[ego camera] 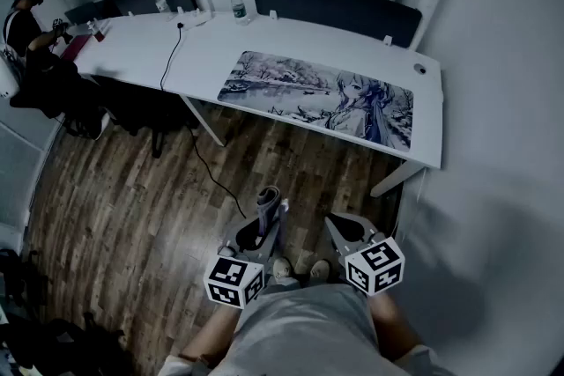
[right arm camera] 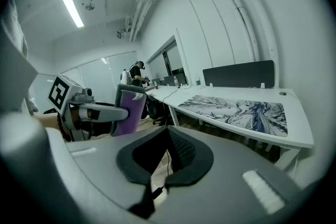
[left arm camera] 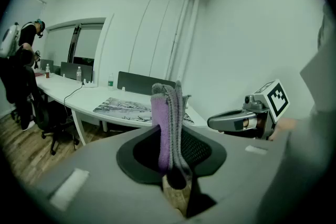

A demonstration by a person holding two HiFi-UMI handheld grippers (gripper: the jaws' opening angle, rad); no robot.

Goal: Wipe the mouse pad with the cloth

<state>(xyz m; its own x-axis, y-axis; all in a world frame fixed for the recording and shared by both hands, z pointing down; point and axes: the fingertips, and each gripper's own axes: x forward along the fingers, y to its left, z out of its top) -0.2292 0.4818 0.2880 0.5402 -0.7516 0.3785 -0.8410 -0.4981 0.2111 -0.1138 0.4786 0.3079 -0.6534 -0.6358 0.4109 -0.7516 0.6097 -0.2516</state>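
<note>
While the cloth (left arm camera: 167,128) is clamped in the left gripper (ego camera: 264,220) and the right gripper (ego camera: 338,228) is closed empty, the mouse pad (ego camera: 317,94), on the desk (ego camera: 220,48) well ahead, likely must be reached before wiping

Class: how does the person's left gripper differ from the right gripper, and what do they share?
The left gripper is shut on a folded purple-and-grey cloth; the right gripper is shut on nothing. The left gripper's jaws are parted by cloth; the right gripper's meet. Both hang over the wooden floor, short of the white desk.
</note>
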